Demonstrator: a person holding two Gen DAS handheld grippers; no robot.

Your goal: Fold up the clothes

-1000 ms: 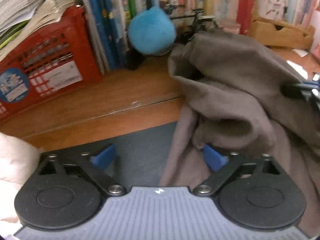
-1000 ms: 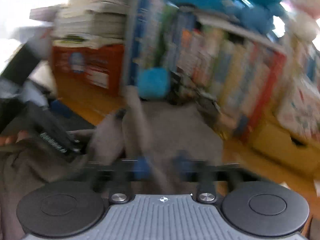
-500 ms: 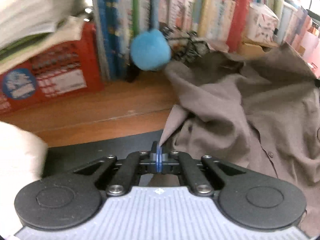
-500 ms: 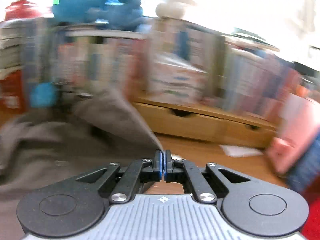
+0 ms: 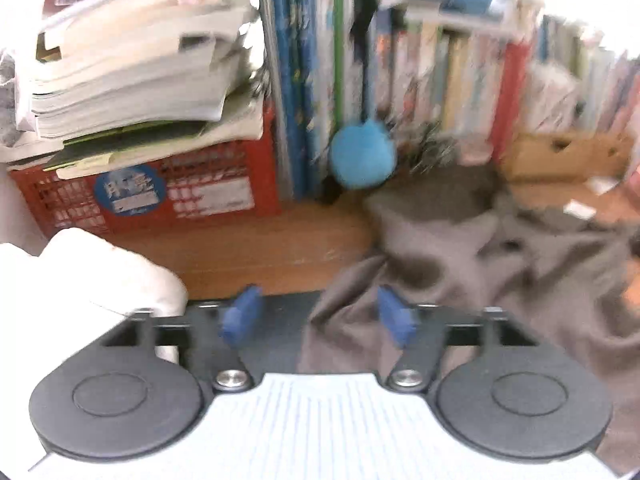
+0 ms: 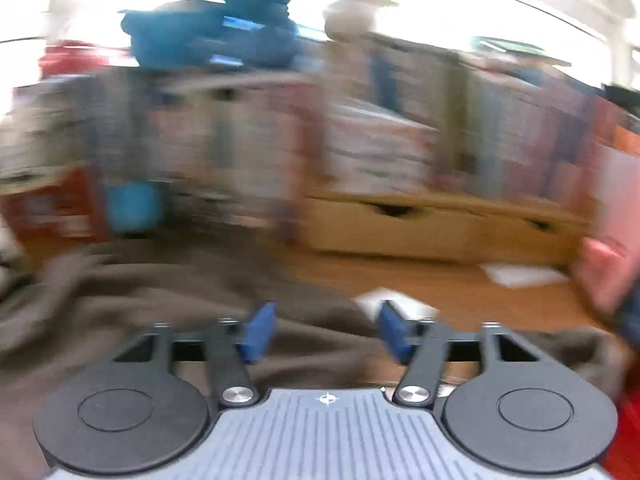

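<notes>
Starting at the left: my left gripper has its 2 blue pads spread wide, and they have just been opening. Nothing is clamped. The near-left edge of the grey-brown shirt shows in the gap, nearer the right pad, but neither pad presses on it; the left pad sits over the dark mat. Further left, a white bundle lies by the desk's near-left part, clear of my reach.

The shirt is a crumpled heap on the wooden desk, running from just ahead of my left fingers away toward the right, with its far side bunched up close to the row of books and the blue ball at the desk's back edge.

On the right, my right gripper is also wide apart, jaws just opened, holding nothing. This view is blurred, but the shirt lies below and to the left of these fingers, and its right edge seems to end about under them; bare wood and a scrap of white paper lie toward the desk's right edge.

So the cloth's long axis runs left to right between my 2 hands. I judge both are about equally near, each at its own end, and the next pinch must go down at those ends.
</notes>
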